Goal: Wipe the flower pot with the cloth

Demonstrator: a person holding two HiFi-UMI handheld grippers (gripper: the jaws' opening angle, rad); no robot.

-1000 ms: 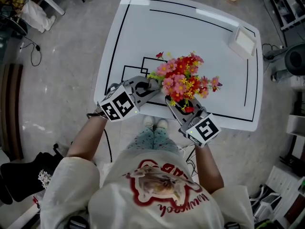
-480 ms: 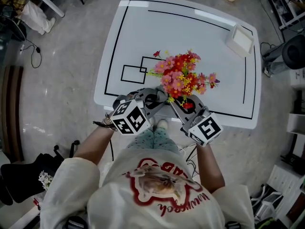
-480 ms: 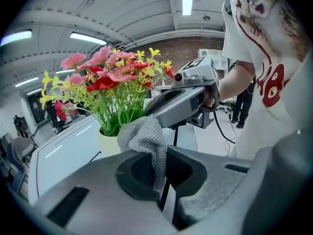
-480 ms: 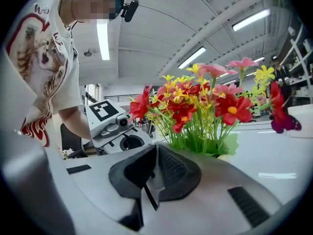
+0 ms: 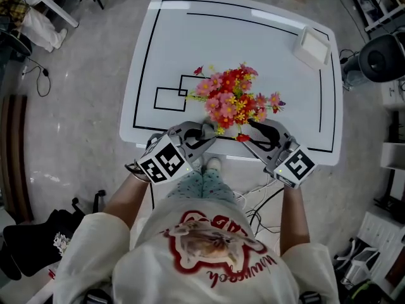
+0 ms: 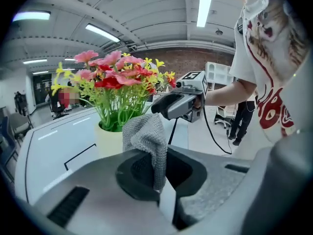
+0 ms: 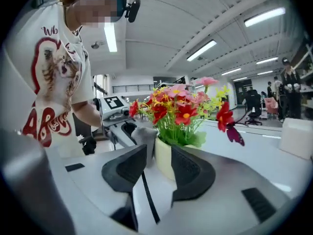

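A glossy white desk (image 5: 253, 37) with black outlines bears a smooth cream pot (image 6: 108, 140) of pink, red and yellow flowers (image 5: 234, 100). Left of the pot, the left hand-held gripper (image 6: 157, 173) is clamped on a grey knitted cloth (image 6: 146, 138) just beside it. The right hand-held gripper (image 7: 157, 153) has just been opening, with the pot in the gap, unpressed

- Left gripper (image 6: 157, 173): jaws clamped on a grey cloth (image 6: 148, 140), which stands up out of them.
- Cream flower pot (image 6: 108, 142) just behind the cloth; contact cannot be confirmed.
- Pot stands on a white table (image 6: 46, 143).
- Right gripper (image 6: 164, 106) beyond, beside the flowers (image 6: 115, 80).
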